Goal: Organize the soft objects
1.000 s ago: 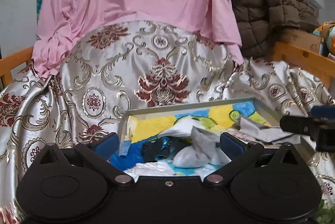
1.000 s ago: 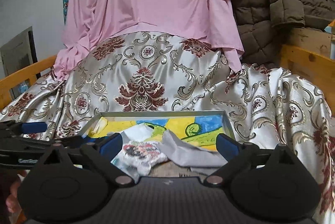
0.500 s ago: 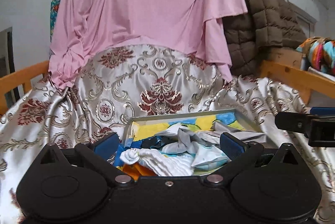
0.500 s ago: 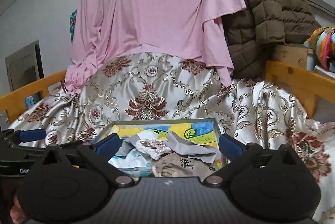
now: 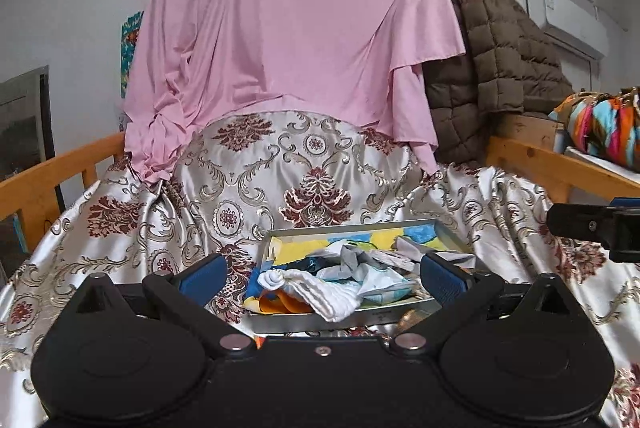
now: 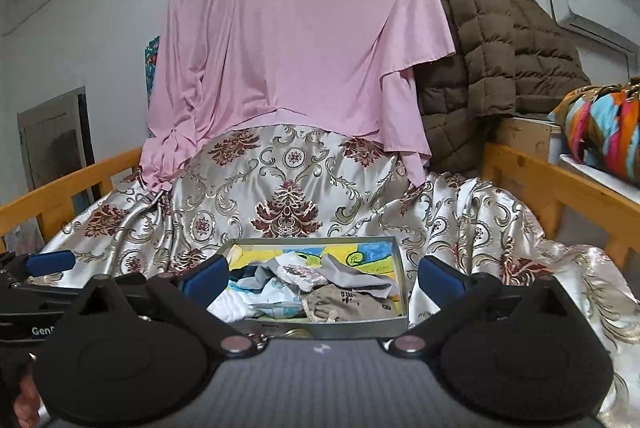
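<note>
A shallow metal tray with a colourful painted bottom sits on a silver brocade cloth. It holds a loose heap of socks: a rolled white sock at the front, grey and pale printed ones behind. In the right wrist view the tray shows a beige sock, a grey sock and a pink speckled one. My left gripper is open and empty, held back in front of the tray. My right gripper is open and empty, also short of the tray.
A pink sheet hangs at the back over the brocade. A brown quilted jacket lies at the right. Orange wooden rails run along both sides. A bright striped bundle sits beyond the right rail.
Both grippers have pulled back and up from the tray, so it looks smaller and its near rim shows. Both stay open and empty. The socks have not moved.
</note>
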`<state>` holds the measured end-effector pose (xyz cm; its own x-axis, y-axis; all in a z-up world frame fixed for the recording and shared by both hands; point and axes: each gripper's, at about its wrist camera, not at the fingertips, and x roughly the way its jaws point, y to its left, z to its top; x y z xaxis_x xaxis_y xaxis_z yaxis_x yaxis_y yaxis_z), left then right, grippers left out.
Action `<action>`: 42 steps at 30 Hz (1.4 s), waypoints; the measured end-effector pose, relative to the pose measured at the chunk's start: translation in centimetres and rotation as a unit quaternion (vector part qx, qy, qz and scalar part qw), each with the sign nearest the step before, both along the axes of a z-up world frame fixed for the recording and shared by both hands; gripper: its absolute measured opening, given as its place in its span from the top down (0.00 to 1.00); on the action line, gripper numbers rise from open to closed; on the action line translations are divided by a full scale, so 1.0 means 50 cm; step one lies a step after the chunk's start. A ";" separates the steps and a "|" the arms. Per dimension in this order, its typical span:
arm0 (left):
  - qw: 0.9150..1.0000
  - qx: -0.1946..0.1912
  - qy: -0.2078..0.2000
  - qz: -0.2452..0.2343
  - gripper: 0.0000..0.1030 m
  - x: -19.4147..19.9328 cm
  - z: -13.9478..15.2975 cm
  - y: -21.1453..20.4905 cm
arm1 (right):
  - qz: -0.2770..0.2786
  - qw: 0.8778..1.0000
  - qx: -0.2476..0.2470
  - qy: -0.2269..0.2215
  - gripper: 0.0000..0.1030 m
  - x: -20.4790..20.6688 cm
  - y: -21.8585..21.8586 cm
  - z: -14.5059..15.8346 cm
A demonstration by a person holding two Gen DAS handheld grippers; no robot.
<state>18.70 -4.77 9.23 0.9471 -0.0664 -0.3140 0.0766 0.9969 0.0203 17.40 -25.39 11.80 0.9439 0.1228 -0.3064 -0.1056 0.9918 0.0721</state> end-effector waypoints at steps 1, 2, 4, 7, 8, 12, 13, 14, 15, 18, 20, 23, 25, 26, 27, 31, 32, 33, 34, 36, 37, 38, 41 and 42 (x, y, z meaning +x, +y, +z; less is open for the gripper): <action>1.000 0.003 -0.003 -0.002 0.01 -0.017 0.002 -0.002 | 0.000 1.000 -0.001 -0.001 0.00 -0.016 0.001 0.002; 1.000 0.005 -0.005 -0.002 0.01 -0.029 0.003 -0.003 | 0.000 1.000 -0.001 -0.001 0.00 -0.027 0.000 0.004; 1.000 0.007 -0.007 -0.007 0.01 -0.056 0.003 -0.002 | -0.001 1.000 -0.001 -0.003 0.00 -0.054 0.000 0.006; 1.000 0.009 -0.004 -0.006 0.01 -0.087 0.004 -0.001 | -0.003 1.000 -0.003 -0.003 0.00 -0.087 0.002 0.009; 1.000 0.007 -0.004 -0.006 0.01 -0.095 0.005 0.002 | -0.004 1.000 -0.003 -0.003 0.00 -0.095 0.002 0.011; 1.000 0.000 -0.008 -0.007 0.01 -0.118 0.015 0.009 | -0.008 1.000 -0.003 -0.009 0.00 -0.124 0.004 0.022; 1.000 0.000 -0.011 -0.007 0.01 -0.124 0.016 0.011 | -0.008 1.000 -0.003 -0.011 0.00 -0.130 0.004 0.024; 1.000 -0.001 -0.013 -0.007 0.01 -0.129 0.019 0.011 | -0.008 1.000 -0.002 -0.013 0.00 -0.135 0.005 0.027; 1.000 -0.001 -0.015 -0.007 0.01 -0.133 0.021 0.013 | -0.008 1.000 -0.001 -0.014 0.00 -0.139 0.004 0.028; 1.000 -0.002 -0.018 -0.005 0.01 -0.144 0.025 0.018 | -0.009 1.000 -0.001 -0.017 0.00 -0.150 0.008 0.031; 1.000 -0.006 -0.018 -0.002 0.01 -0.152 0.026 0.025 | -0.010 1.000 0.000 -0.018 0.00 -0.157 0.011 0.031; 1.000 -0.011 -0.019 0.006 0.01 -0.163 0.024 0.039 | -0.011 1.000 0.004 -0.018 0.00 -0.165 0.018 0.026; 1.000 -0.011 -0.019 0.013 0.01 -0.172 0.020 0.048 | -0.012 1.000 0.005 -0.016 0.00 -0.172 0.024 0.020; 1.000 -0.011 -0.020 0.015 0.01 -0.176 0.019 0.052 | -0.013 1.000 0.005 -0.016 0.00 -0.176 0.026 0.017; 1.000 -0.009 -0.020 0.017 0.01 -0.180 0.017 0.056 | -0.013 1.000 0.006 -0.015 0.00 -0.180 0.028 0.014; 0.999 -0.008 -0.020 0.037 0.01 -0.193 0.015 0.069 | -0.020 1.000 0.010 -0.022 0.00 -0.204 0.039 0.005; 0.999 -0.012 -0.019 0.040 0.01 -0.195 0.015 0.072 | -0.022 0.999 0.011 -0.026 0.00 -0.210 0.040 0.003; 0.999 -0.017 -0.020 0.043 0.01 -0.196 0.017 0.076 | -0.024 0.999 0.013 -0.030 0.00 -0.215 0.044 0.000; 0.998 -0.022 -0.020 0.048 0.01 -0.200 0.017 0.080 | -0.026 0.999 0.014 -0.032 0.00 -0.220 0.046 -0.003; 0.998 -0.029 -0.025 0.053 0.01 -0.208 0.016 0.087 | -0.027 0.999 0.015 -0.035 0.00 -0.225 0.052 -0.009; 0.998 -0.030 -0.027 0.056 0.01 -0.212 0.014 0.089 | -0.027 0.999 0.015 -0.036 0.00 -0.226 0.054 -0.013; 0.997 -0.030 -0.028 0.058 0.01 -0.217 0.011 0.089 | -0.028 0.999 0.015 -0.035 0.00 -0.227 0.056 -0.018; 0.997 -0.025 -0.028 0.061 0.01 -0.229 -0.004 0.089 | -0.025 0.999 0.010 -0.030 0.00 -0.228 0.059 -0.035; 0.998 -0.021 -0.026 0.060 0.01 -0.231 -0.011 0.087 | -0.025 0.999 0.008 -0.028 0.00 -0.227 0.060 -0.040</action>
